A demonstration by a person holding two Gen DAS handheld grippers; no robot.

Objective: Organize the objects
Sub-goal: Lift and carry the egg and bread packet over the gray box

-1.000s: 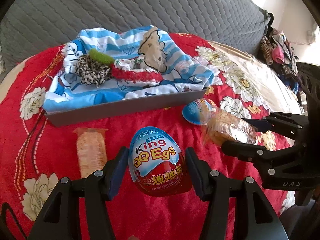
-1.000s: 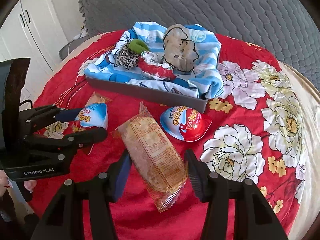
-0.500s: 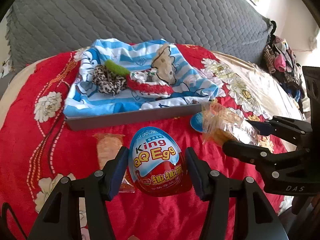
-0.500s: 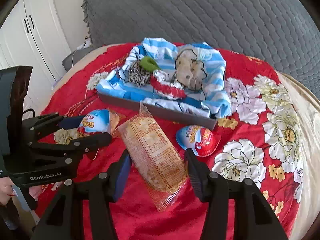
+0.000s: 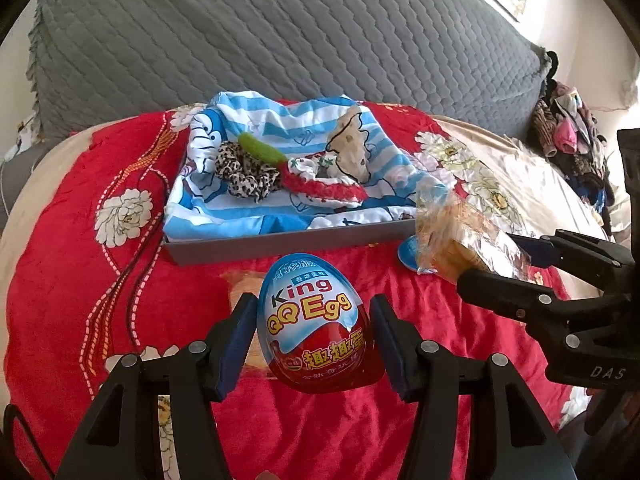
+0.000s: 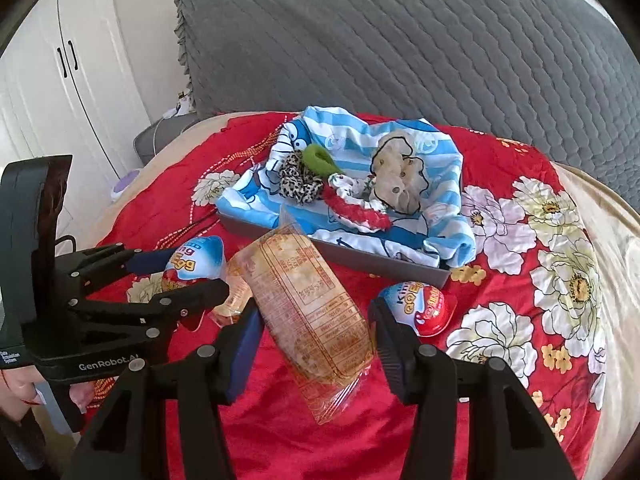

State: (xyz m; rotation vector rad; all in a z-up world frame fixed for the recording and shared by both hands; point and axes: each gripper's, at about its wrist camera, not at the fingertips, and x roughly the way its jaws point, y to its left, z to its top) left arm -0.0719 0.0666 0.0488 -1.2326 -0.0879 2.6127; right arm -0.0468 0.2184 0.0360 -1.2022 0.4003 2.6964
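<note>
Above a red flowered bedspread (image 5: 72, 264), two black tongs each hold a snack. Seen from its own camera, the left gripper (image 5: 314, 330) stands about half open, its blue pads pressed on either side of a toy egg (image 5: 316, 328) (wrapper printed "King QQ Egg"), held upright and clear of the cloth. The right gripper (image 6: 316, 322) is likewise about half open, clamped on a clear packet of biscuits (image 6: 304, 304) that lies slanted between its jaws, one crimped end hanging below them.

Beyond both, a shallow grey tray (image 5: 288, 242) rests on the bedspread, lined with a blue-and-white striped cloth (image 5: 276, 136). On that cloth lie a leopard-print scrunchie (image 5: 246, 172), a green scrunchie (image 5: 260, 148), a red-and-white scrunchie (image 5: 324, 186) and a cream spotted cloth piece (image 5: 352, 152).

Only the right camera shows a second toy egg (image 6: 420, 306) whole, lying on the bedspread near the tray's front corner; the left camera catches just a blue sliver of it behind the packet. A white wardrobe (image 6: 60, 80) also appears only there, and a heap of clothes (image 5: 568, 132) only in the left camera.
</note>
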